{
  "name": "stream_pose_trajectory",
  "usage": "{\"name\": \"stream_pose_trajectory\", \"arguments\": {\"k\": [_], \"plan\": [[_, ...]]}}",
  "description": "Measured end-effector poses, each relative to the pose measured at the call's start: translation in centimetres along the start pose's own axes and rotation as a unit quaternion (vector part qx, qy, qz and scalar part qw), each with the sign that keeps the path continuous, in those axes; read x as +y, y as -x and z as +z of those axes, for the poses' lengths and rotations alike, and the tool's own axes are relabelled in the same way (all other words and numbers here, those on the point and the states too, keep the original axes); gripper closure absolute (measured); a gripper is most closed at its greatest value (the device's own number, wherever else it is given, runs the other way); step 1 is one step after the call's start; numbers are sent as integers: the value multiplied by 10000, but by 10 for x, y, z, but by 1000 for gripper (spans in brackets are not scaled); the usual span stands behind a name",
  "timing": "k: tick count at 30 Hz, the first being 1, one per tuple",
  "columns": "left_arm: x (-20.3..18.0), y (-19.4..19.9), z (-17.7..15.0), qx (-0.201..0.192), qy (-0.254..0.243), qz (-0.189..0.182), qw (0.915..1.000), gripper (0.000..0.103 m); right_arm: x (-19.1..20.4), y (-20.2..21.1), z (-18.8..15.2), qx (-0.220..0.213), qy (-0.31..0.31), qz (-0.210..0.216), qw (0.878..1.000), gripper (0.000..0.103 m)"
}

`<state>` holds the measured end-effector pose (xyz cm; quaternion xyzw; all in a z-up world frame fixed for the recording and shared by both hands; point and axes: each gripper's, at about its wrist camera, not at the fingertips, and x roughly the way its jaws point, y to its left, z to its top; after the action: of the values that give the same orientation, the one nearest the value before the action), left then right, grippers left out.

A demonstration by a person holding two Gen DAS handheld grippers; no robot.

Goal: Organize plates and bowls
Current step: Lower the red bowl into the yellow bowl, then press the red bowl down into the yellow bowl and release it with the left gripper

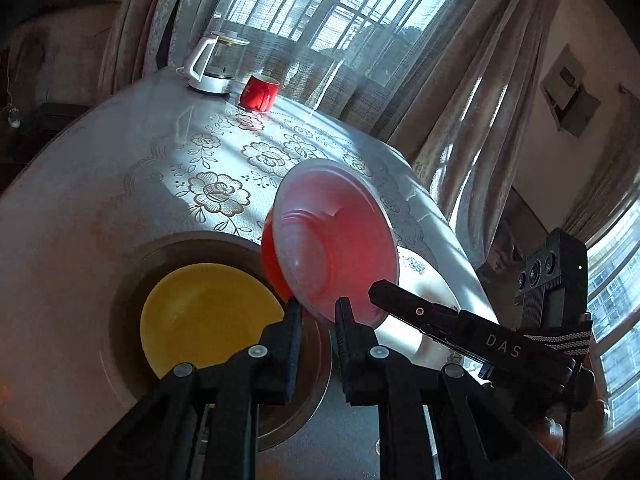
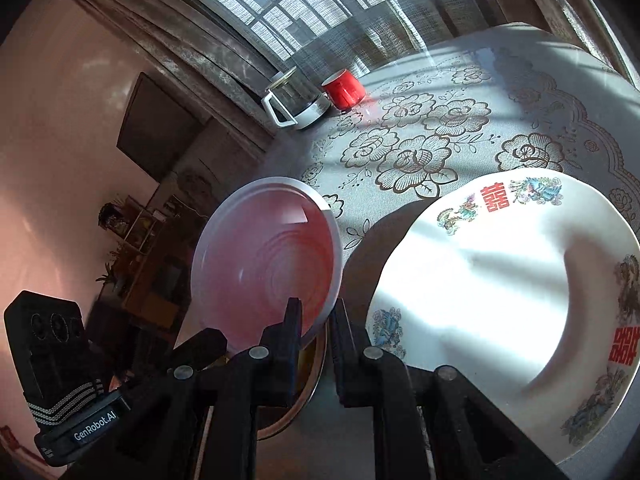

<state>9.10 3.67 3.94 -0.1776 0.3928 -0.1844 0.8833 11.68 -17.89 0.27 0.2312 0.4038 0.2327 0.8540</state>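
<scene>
Two grippers on one item: we hold the translucent pink plastic bowl [image 1: 332, 240] tilted on edge at centre frame, left gripper [image 1: 319, 312] and right gripper [image 2: 316, 314] both clenched on its near rim — a shared pinch, we judge, to steady it. Lower left, the yellow round plate [image 1: 200, 312]; right, the white decorated porcelain plate [image 2: 500, 300] — likely stacking spots.

Around the tilted pink bowl [image 1: 336, 240], passage is tight: a yellow plate [image 1: 208, 312] lies just left, a white patterned plate [image 2: 500, 300] just right. Beyond it the flowered tablecloth [image 1: 224, 168] lies bare up to the kettle [image 1: 214, 64] and red mug [image 1: 259, 92].
</scene>
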Motion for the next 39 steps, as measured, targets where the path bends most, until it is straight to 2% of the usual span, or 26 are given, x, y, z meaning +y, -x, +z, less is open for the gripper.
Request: {"name": "stream_pose_trajectory", "arguments": {"k": [7, 14, 27, 39], "plan": [[26, 20, -12, -66, 241, 24, 9997, 87, 25, -14, -12, 234, 251, 115, 9993, 89], [46, 23, -24, 25, 481, 127, 9988, 87, 34, -30, -26, 505, 360, 29, 9981, 89], [61, 20, -35, 180, 654, 270, 9973, 87, 35, -49, -34, 845, 383, -104, 9956, 89], [65, 20, -41, 313, 729, 312, 9964, 87, 35, -53, -39, 975, 341, -111, 9946, 87]]}}
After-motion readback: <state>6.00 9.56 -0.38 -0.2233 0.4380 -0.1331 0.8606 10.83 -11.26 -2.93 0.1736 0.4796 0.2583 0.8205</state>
